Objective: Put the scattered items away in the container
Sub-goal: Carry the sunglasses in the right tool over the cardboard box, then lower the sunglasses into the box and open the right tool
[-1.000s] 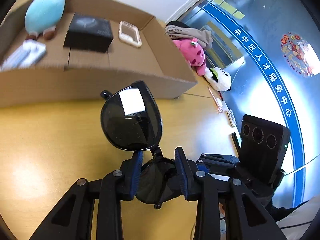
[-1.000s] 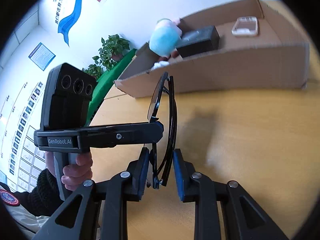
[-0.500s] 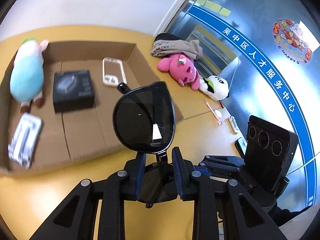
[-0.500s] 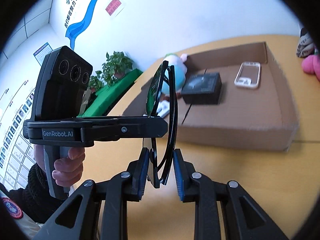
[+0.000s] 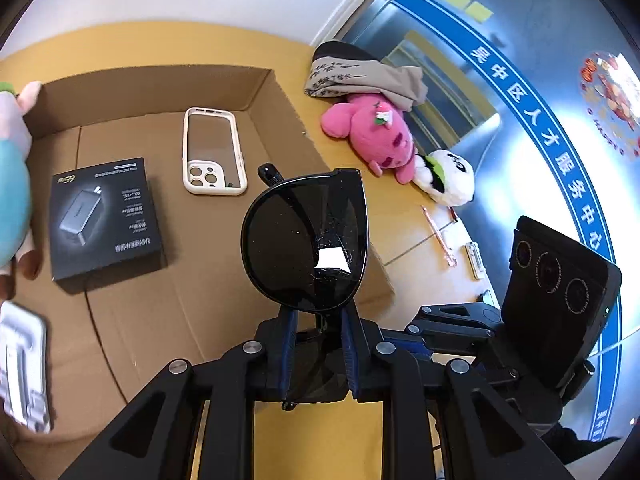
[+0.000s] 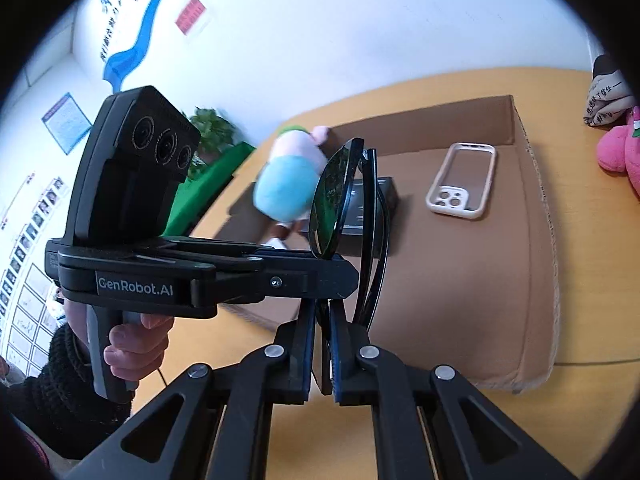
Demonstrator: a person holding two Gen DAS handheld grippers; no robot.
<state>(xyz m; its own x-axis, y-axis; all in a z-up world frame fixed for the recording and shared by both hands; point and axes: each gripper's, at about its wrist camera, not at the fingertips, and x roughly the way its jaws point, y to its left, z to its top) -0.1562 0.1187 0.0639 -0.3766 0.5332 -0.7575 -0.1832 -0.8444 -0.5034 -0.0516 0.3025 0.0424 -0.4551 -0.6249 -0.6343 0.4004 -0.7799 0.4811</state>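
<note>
Above the open cardboard box (image 5: pixel 168 304), where a second ago they hung over bare tabletop (image 5: pixel 320 440), one pair of sunglasses (image 5: pixel 306 240) is pinched by both tools: left tool (image 5: pixel 318 354) just closing on a lens, right tool (image 6: pixel 322 344) clamped shut on the frame. The box holds four items.

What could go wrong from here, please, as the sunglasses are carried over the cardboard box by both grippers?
1. The sunglasses are pinched by both the left gripper and the right gripper, both of which have just been closing; uneven pulling might twist the folded frame.
2. The lens already looks scratched; more squeezing could worsen it.
3. Released here, they could land on the phone case or the black box in the cardboard box.
</note>
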